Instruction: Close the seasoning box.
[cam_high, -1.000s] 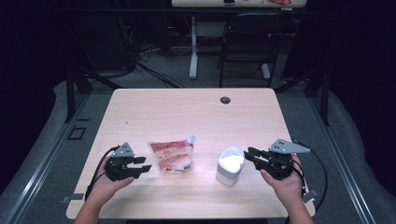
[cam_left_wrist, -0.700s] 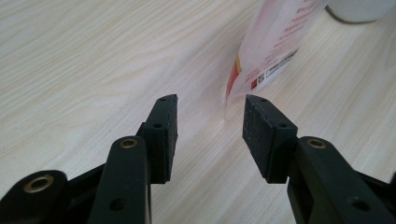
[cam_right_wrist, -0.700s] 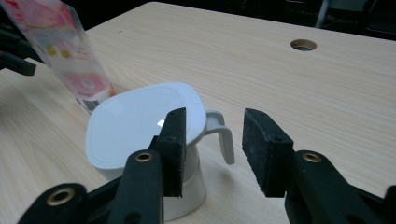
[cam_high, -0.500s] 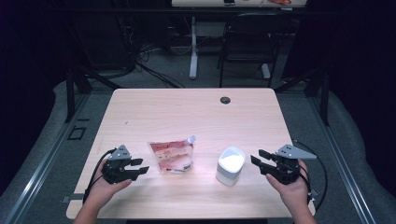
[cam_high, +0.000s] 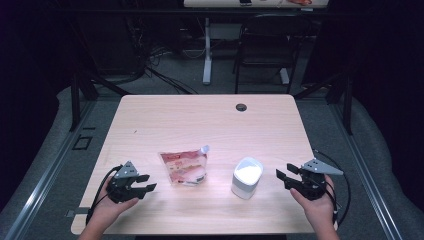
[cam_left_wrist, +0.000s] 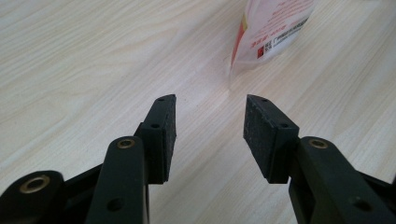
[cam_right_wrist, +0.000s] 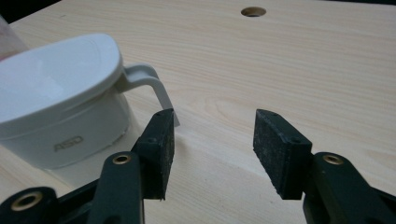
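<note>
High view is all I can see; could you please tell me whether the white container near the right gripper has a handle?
Observer: Yes, the white container has a handle. It faces the right gripper, just beyond one fingertip.
Operator: Thank you. Is anything between that gripper's fingers?
Observer: No. Its fingers have just been opening, and only the bare table lies between them.
Operator: And what about the pouch by the left gripper, please?
Observer: The pouch carries a QR code beside red print. Its corner lies ahead of the open left gripper, untouched.
</note>
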